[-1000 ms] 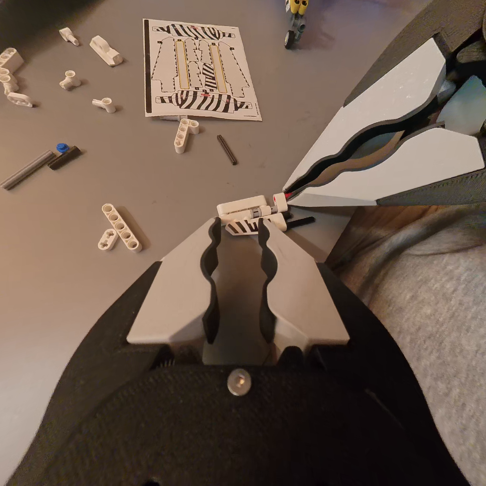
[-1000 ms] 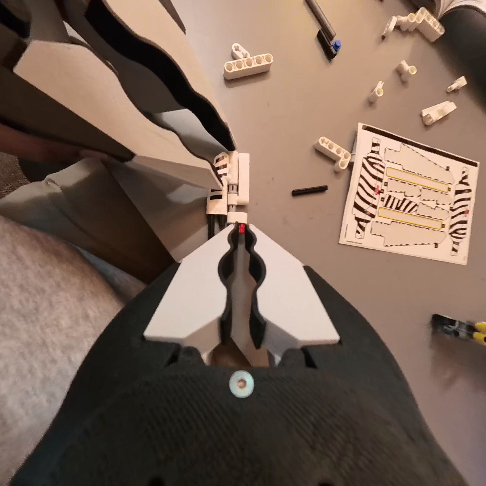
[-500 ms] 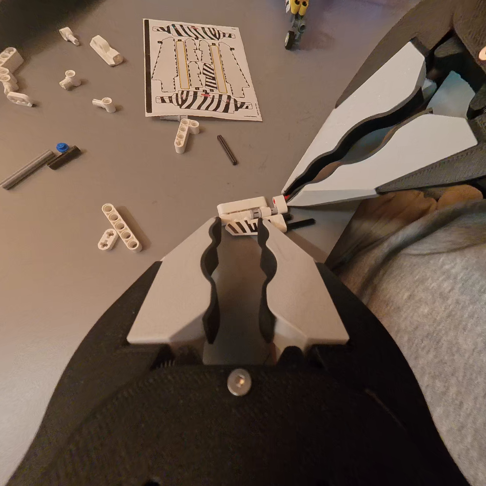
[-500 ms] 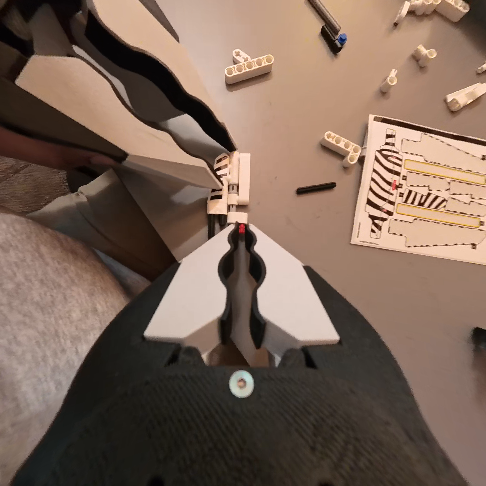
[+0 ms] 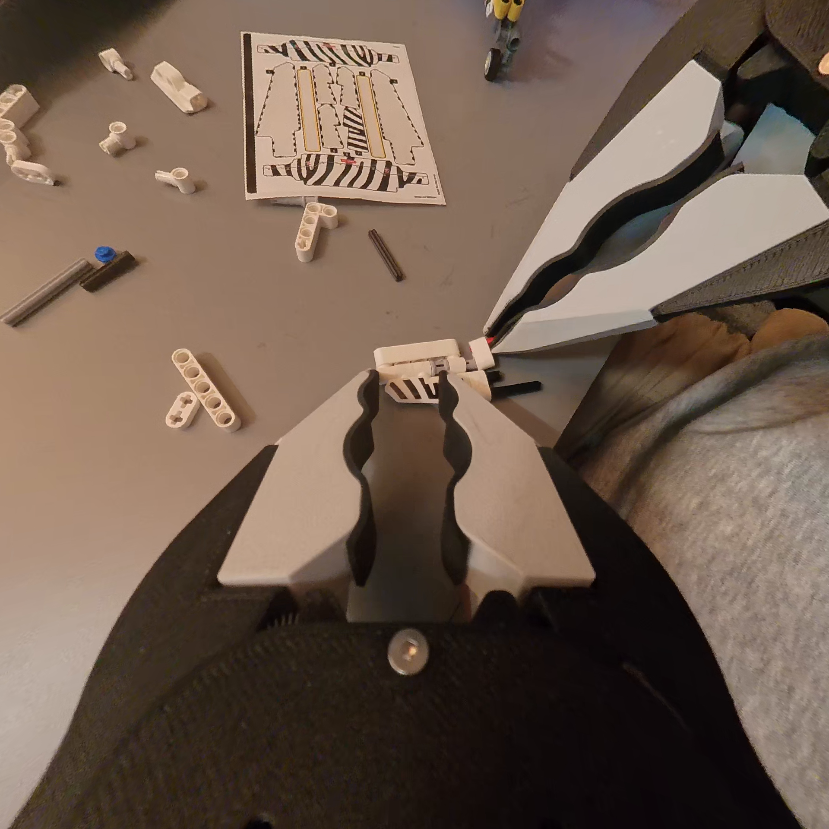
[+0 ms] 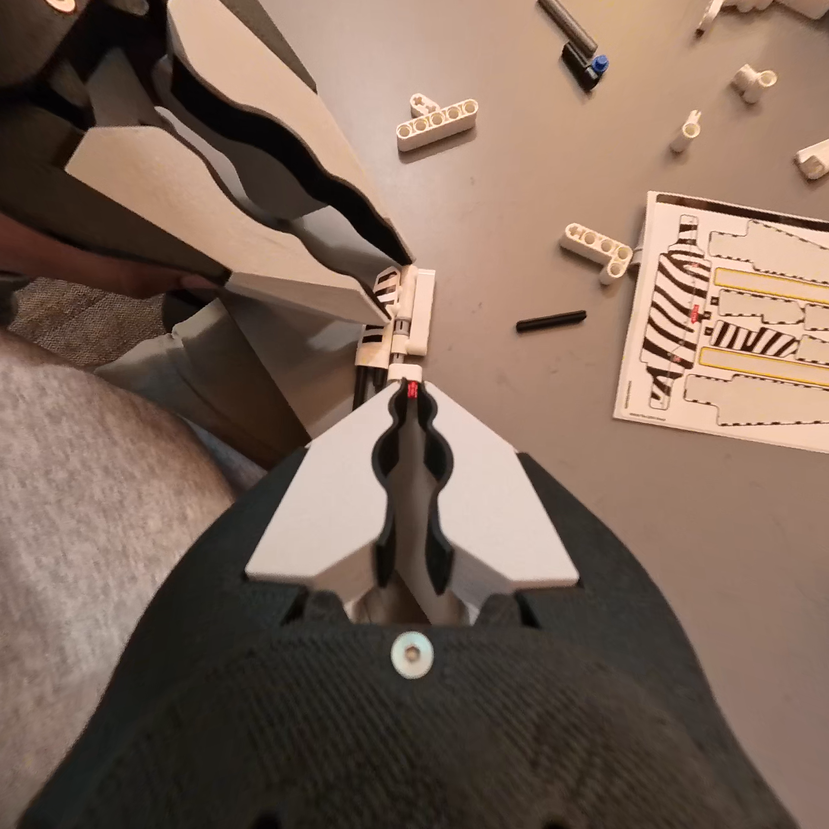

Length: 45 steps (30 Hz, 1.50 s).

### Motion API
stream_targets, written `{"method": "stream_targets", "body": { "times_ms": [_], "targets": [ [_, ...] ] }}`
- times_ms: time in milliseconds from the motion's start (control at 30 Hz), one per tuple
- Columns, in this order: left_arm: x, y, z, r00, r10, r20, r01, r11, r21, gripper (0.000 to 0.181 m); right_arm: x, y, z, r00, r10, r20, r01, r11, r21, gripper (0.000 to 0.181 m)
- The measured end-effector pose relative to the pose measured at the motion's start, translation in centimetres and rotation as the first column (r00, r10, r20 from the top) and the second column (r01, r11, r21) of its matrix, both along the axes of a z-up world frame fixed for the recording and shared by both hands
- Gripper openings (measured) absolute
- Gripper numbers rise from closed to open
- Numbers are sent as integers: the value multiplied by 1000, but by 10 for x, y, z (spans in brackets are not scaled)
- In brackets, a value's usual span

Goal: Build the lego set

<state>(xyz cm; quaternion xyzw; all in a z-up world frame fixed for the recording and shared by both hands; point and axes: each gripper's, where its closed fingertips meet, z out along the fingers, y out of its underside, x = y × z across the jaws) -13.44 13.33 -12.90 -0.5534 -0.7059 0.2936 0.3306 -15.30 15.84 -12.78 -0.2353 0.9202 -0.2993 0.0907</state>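
A small white lego assembly (image 5: 417, 354) with a zebra-striped panel (image 5: 410, 389) sits just above the grey table, near its edge. My left gripper (image 5: 408, 380) is shut on the striped panel end; it also shows in the right wrist view (image 6: 398, 291). My right gripper (image 6: 412, 386) is shut on a small red pin (image 6: 412, 389) that sticks out of a white bush (image 6: 403, 371) at the assembly's (image 6: 419, 309) end. It comes in from the right in the left wrist view (image 5: 490, 333). Black axles (image 5: 516, 386) jut from under the assembly.
On the table lie a zebra sticker sheet (image 5: 341, 121), a loose black axle (image 5: 385, 255), a white L-beam (image 5: 311, 229), a five-hole beam (image 5: 204, 389), a grey axle (image 5: 45, 291), a blue pin (image 5: 104, 254) and several white connectors. A person's grey clothing (image 5: 717, 493) lies to the right. Both grippers' tips are close together, under 4 cm apart. The right tips stand about 6 cm off the loose black axle (image 5: 385, 255). It turns up in the right wrist view (image 6: 547, 316) as well.
The right gripper has swung its rear end while staying on the red pin; the sticker sheet slides right in its view. The left gripper and assembly have stayed put.
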Motion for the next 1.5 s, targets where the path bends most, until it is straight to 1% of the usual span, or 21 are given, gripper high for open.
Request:
{"method": "stream_targets", "body": {
  "times_ms": [133,267,433,667,733,867,933,1000,1067,1133,1200,1333,1433,1500],
  "targets": [
    [0,0,0,1000,-1,2,1,1000,-3,28,0,1,-2,1000,-5,-14,5,1000,2,3],
    [0,1,0,1000,-1,4,1,1000,-9,28,-1,3,-4,997,7,-75,-8,1000,-14,3],
    [0,0,0,1000,7,4,-7,1000,-12,28,-1,2,-4,999,-9,-48,8,1000,-9,3],
    [0,-2,0,1000,23,3,-23,1000,-11,28,-1,0,-4,996,-35,-77,35,999,1,2],
    [0,-2,-1,1000,23,4,-23,1000,-9,28,-1,0,-4,998,-54,-44,55,998,20,2],
    [0,-2,-1,1000,24,5,-24,1000,-4,28,0,-1,-4,986,-118,121,107,990,95,3],
    [0,-2,-1,1000,23,6,-23,1000,-1,28,0,-1,-4,985,-110,130,97,991,96,2],
    [0,-2,-1,1000,21,6,-21,1000,2,28,0,-1,-4,995,-69,74,64,996,63,2],
    [0,-2,-1,1000,20,6,-20,1000,3,28,0,-1,-4,999,-9,-40,9,1000,9,2],
    [0,-3,-1,1000,23,8,-23,1000,0,28,-1,-3,-4,982,48,-183,-56,998,-41,2],
    [0,-3,-1,1000,26,9,-26,1000,-3,29,-1,-3,-4,956,78,-284,-99,993,-62,2],
    [0,-4,-2,999,38,16,-38,999,-22,29,-3,-4,-4,941,72,-330,-96,994,-56,2],
    [0,-5,-2,999,49,18,-49,998,-30,29,-4,-6,-4,923,40,-384,-66,996,-55,1],
    [0,-6,-2,998,56,18,-55,998,-38,29,-4,-6,-4,934,9,-357,-25,999,-41,1]
  ]
}}
